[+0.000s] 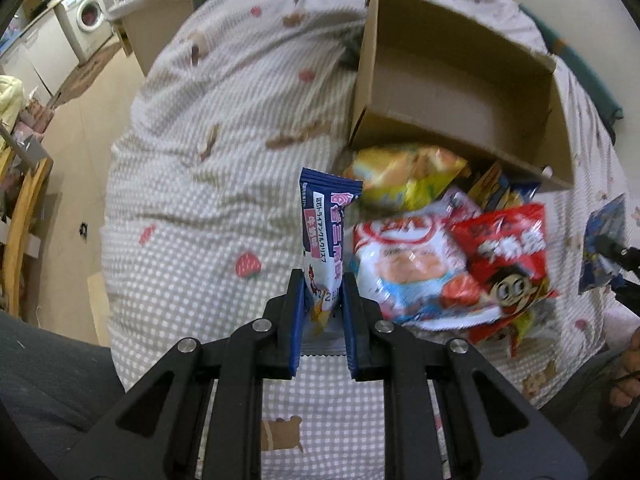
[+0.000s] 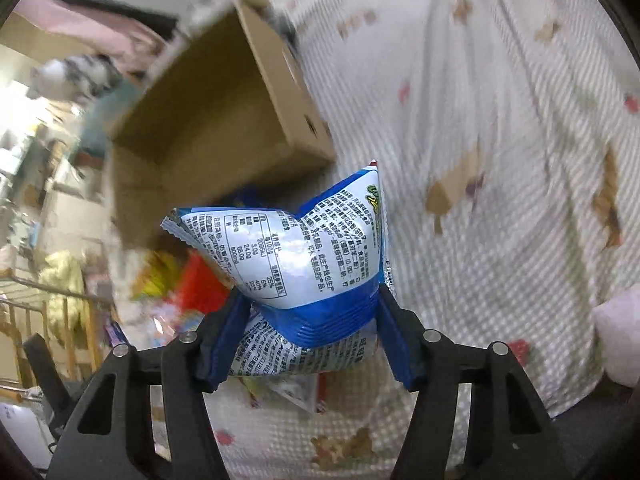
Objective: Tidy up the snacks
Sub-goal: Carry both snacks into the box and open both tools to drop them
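My left gripper (image 1: 322, 280) is shut on the lower end of a dark blue snack packet (image 1: 324, 216), which stands upright above the bedspread. To its right lies a pile of snacks: a yellow bag (image 1: 408, 176), a white and red bag (image 1: 408, 256) and a red bag (image 1: 508, 248). Behind the pile an open cardboard box (image 1: 460, 80) stands with nothing visible in it. In the right wrist view my right gripper (image 2: 310, 300) pinches a blue and white bag (image 2: 296, 248) at its blue band, its printed back facing me. The box (image 2: 224, 112) is up and to the left of it.
Everything lies on a bed with a checked quilt (image 1: 200, 200) printed with strawberries. A washing machine (image 1: 86, 20) and a wooden chair (image 1: 24, 216) stand on the floor to the left. A person's hand (image 1: 628, 368) shows at the right edge.
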Motion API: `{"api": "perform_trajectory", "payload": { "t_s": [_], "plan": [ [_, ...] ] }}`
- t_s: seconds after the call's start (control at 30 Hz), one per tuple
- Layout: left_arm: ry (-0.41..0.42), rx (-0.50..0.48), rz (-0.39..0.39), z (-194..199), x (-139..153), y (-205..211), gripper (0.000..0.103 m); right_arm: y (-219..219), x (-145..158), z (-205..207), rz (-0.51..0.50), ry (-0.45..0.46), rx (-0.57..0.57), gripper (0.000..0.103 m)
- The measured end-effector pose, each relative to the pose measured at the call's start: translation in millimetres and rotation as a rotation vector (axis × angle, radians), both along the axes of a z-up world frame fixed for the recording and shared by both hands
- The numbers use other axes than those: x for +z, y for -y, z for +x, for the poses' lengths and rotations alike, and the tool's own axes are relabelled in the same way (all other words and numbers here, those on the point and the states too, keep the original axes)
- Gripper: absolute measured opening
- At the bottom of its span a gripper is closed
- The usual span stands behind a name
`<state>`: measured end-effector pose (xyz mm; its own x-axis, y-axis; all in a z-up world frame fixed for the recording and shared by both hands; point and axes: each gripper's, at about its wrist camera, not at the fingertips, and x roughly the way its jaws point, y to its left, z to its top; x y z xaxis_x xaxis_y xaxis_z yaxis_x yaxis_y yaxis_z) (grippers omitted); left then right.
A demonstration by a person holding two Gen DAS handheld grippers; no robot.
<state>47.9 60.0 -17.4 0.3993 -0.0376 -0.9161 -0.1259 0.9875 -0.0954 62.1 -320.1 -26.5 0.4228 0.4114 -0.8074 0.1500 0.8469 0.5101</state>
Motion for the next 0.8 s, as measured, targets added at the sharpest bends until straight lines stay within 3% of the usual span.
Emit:
{"api": "perform_trajectory", "payload": {
  "t_s": [0.17, 0.2, 0.37, 0.57, 0.8],
  "plan": [
    [0.059, -0.033, 0.015, 1, 20, 18, 0.014, 2, 21, -1, 0.037, 0.109, 0.001, 0.064],
    [0.068, -0.042, 0.021, 7, 11, 22, 0.014, 3, 20, -1, 0.040, 0.125, 0.006, 0.064],
    [0.095, -0.071, 0.010, 29, 23, 22, 0.014, -9, 37, 11, 0.038, 0.207, 0.043, 0.064],
    [0.159, -0.112, 0.053, 62, 42, 32, 0.014, -29, 54, 29, 0.028, 0.291, 0.083, 0.064],
    [0.214, -0.147, 0.070, 109, 56, 43, 0.014, -43, 54, 63, -0.021, 0.316, 0.123, 0.064]
  ]
}}
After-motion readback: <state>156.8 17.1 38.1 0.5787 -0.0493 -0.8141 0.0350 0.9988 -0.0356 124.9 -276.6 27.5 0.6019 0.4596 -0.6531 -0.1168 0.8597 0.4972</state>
